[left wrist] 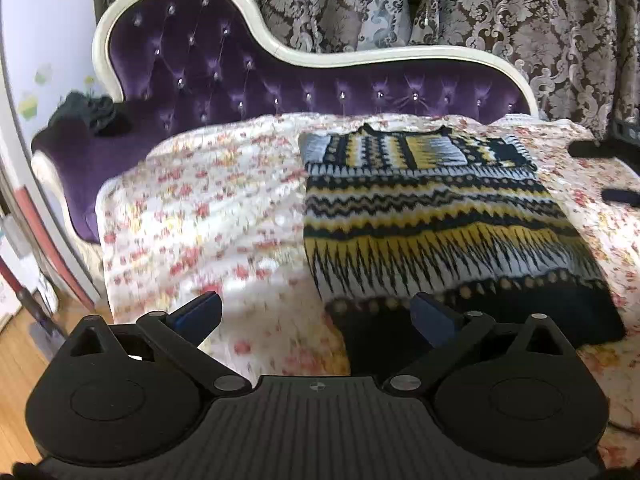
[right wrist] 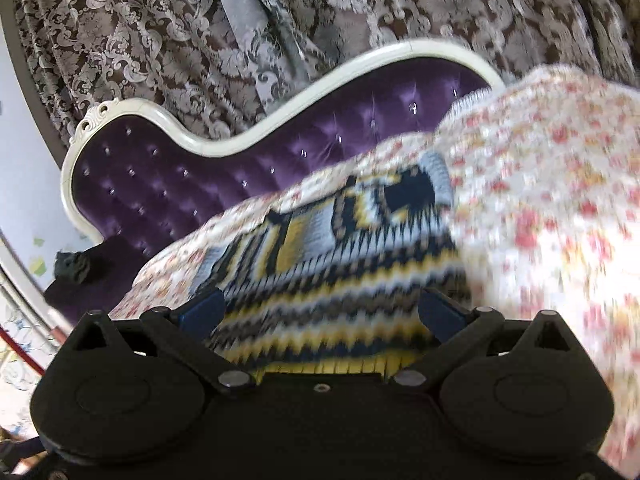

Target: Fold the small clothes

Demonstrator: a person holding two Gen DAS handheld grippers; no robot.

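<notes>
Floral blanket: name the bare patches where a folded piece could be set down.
The floral blanket lies bare between the patterned sweater's left edge and the purple sofa arm. A narrower strip runs right of the sweater. A dark bundle sits on the arm. Both the left gripper and right gripper are open.

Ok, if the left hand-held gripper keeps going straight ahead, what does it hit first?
Probably the floral blanket, right beside the near-left corner of the patterned sweater. The left hand-held gripper is open; depth is uncertain.
</notes>
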